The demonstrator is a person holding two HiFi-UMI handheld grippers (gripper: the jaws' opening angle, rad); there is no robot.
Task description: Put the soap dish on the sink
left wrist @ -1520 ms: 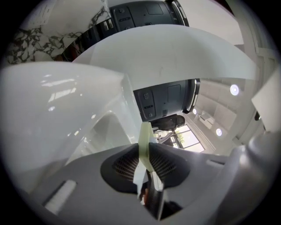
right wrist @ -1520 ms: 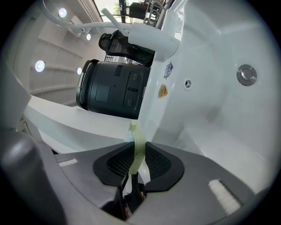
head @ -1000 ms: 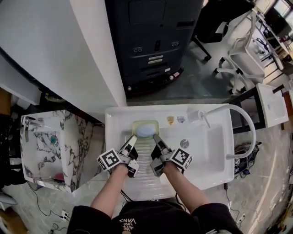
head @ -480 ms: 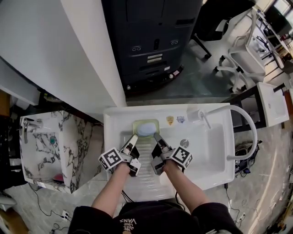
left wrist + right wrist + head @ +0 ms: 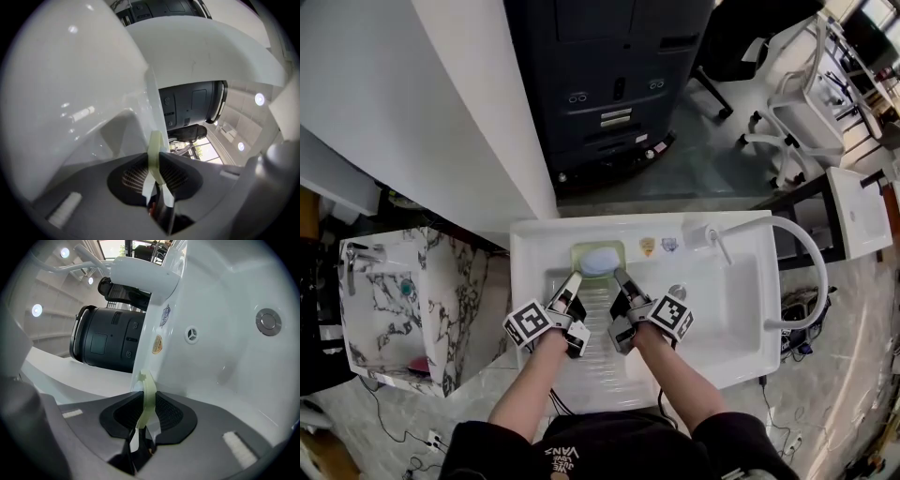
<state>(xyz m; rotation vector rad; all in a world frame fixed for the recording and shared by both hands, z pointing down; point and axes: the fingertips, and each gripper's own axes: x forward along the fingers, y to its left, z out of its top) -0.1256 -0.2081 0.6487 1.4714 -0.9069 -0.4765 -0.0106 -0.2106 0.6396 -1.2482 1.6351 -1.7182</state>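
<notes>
left gripper (image 5: 575, 281) and right gripper (image 5: 619, 278) each clamped on a soap dish (image 5: 598, 260) side rim, dish straight ahead of the fingers (image 5: 566, 298), at the sink (image 5: 741, 323) back ledge

Dark cabinet (image 5: 614, 84) at top — marbled basin (image 5: 459, 281) at left, white chair (image 5: 773, 117) upper right

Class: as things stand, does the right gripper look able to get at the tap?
Probably not yet: the right gripper has its jaws clamped on the soap dish rim; nothing else stands between it and the tap.
</notes>
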